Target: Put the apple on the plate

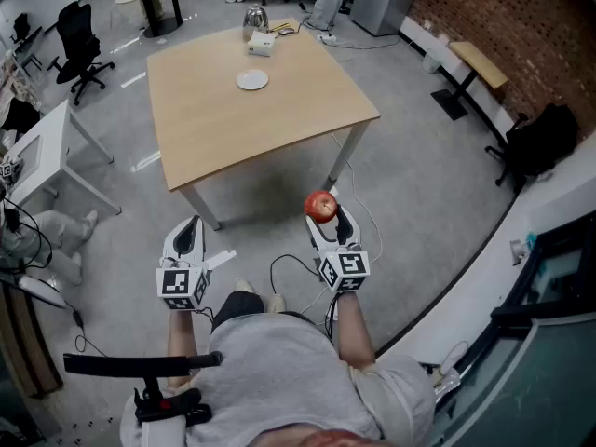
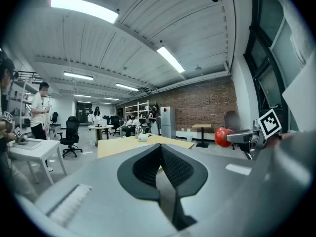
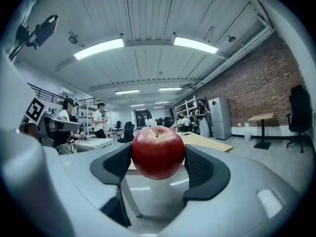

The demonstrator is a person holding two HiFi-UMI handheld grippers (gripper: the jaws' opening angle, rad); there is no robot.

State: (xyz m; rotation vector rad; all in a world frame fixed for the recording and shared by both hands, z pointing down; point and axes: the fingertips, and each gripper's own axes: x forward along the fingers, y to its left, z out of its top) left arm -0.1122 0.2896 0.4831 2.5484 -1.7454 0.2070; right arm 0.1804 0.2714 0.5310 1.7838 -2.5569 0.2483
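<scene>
Head view: a person stands on a grey floor, well apart from a wooden table [image 1: 279, 119]. A small white plate [image 1: 252, 80] sits toward the table's far side, near a white box [image 1: 262, 45] and a metal pot [image 1: 254, 17]. The right gripper [image 1: 328, 220] is held out with a red apple [image 1: 321, 207] at its tip. The left gripper [image 1: 193, 223] is beside it, carrying nothing. A cable [image 1: 284, 261] lies on the floor by the feet.

Left gripper view: the jaws are closed together with nothing between them. The apple shows off to the right, in the other gripper.

Right gripper view: the two pads [image 3: 202, 168] clamp the apple by its sides, stem up, in mid-air, well short of the table.

The likely risks: the smooth, round apple may slip if a step jolts it or the grip eases. The cable could catch a foot. The plate is small, so an off-centre release may let the apple roll off, and a careless reach may knock the box.
</scene>
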